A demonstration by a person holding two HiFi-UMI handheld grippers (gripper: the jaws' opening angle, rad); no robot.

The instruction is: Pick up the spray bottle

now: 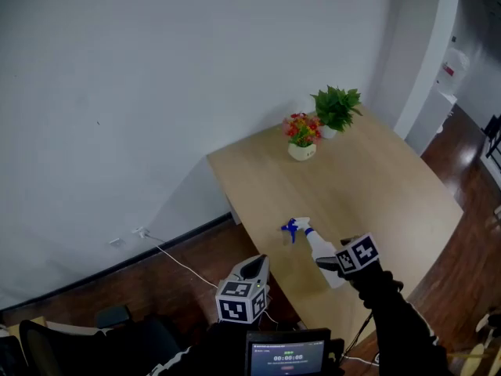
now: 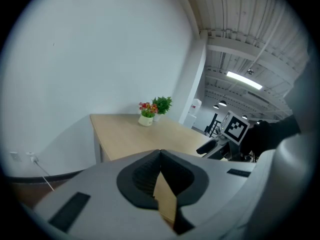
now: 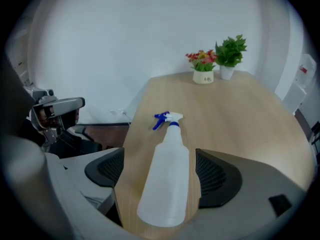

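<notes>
A translucent white spray bottle with a blue trigger head lies on its side near the front edge of the light wooden table. My right gripper hangs just over its base end. In the right gripper view the bottle lies lengthwise between the wide-open jaws of this gripper, nozzle pointing away, with bare wood showing beside the left pad. My left gripper is off the table's left edge, above the floor. Its pads meet at the tips with nothing in them.
A pot of red and yellow flowers and a green plant stand at the table's far end. A cable and wall socket run along the floor on the left. A dark chair and a small screen sit at the bottom.
</notes>
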